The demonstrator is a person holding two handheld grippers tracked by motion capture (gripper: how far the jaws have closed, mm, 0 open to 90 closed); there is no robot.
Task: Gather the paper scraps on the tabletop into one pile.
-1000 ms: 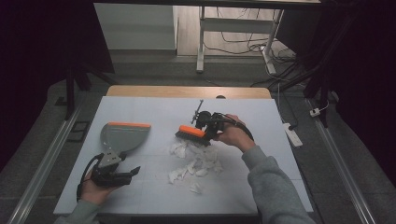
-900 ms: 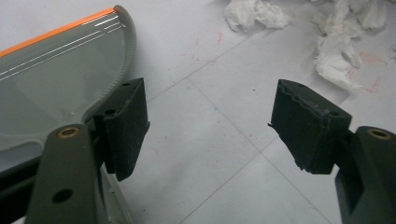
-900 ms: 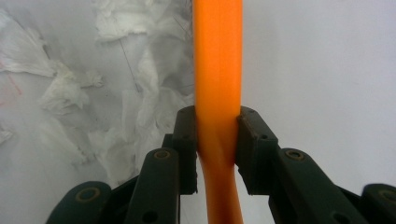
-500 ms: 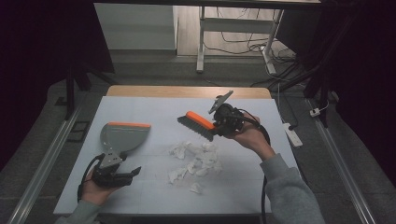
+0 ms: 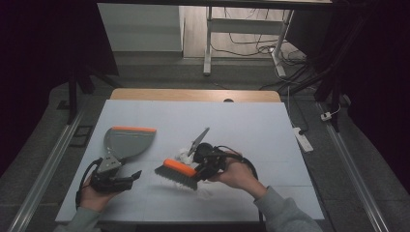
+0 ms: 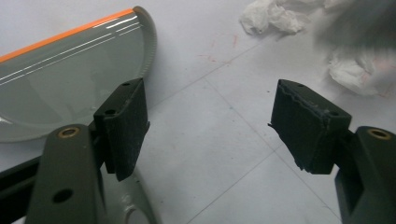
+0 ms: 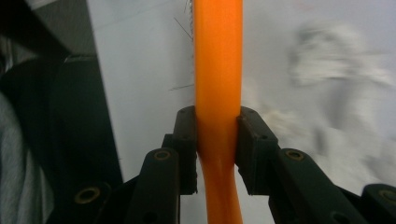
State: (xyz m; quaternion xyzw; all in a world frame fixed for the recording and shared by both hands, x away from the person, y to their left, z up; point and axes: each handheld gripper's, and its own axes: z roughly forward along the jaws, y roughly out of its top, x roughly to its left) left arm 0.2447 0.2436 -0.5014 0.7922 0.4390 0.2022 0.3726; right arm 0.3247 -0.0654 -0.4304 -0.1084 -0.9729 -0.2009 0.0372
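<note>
Right gripper view: jaws clamp unlabelled orange brush.

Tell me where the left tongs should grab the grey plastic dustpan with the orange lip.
Grip the grey plastic dustpan by its narrow handle, the end nearest the open left tongs. Come in low from the person's side; the wide orange-edged mouth faces away, too broad to clamp.
</note>
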